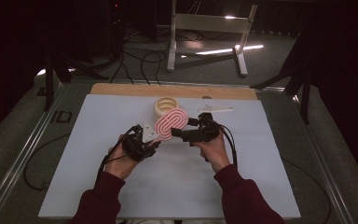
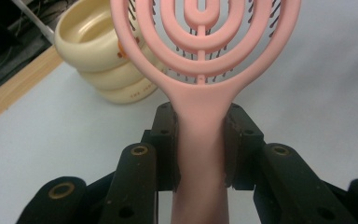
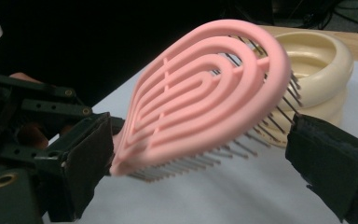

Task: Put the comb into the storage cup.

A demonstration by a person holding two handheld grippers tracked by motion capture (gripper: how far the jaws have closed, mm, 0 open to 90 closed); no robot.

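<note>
Brush (image 1: 170, 122), pink, hangs above the mat (image 1: 98, 154) at frame centre in the high view, just below the cream bowl (image 1: 166, 106). Left of centre, the left gripper (image 1: 148, 140) is clenched on its handle, pads pressing both sides. Right of centre, the right gripper (image 1: 176, 133) stands spread around the head, jaws clear of it. To take over well, I would close the right jaws on the head's pink rim, not the bristles, and release the handle only once that grip holds.
</note>
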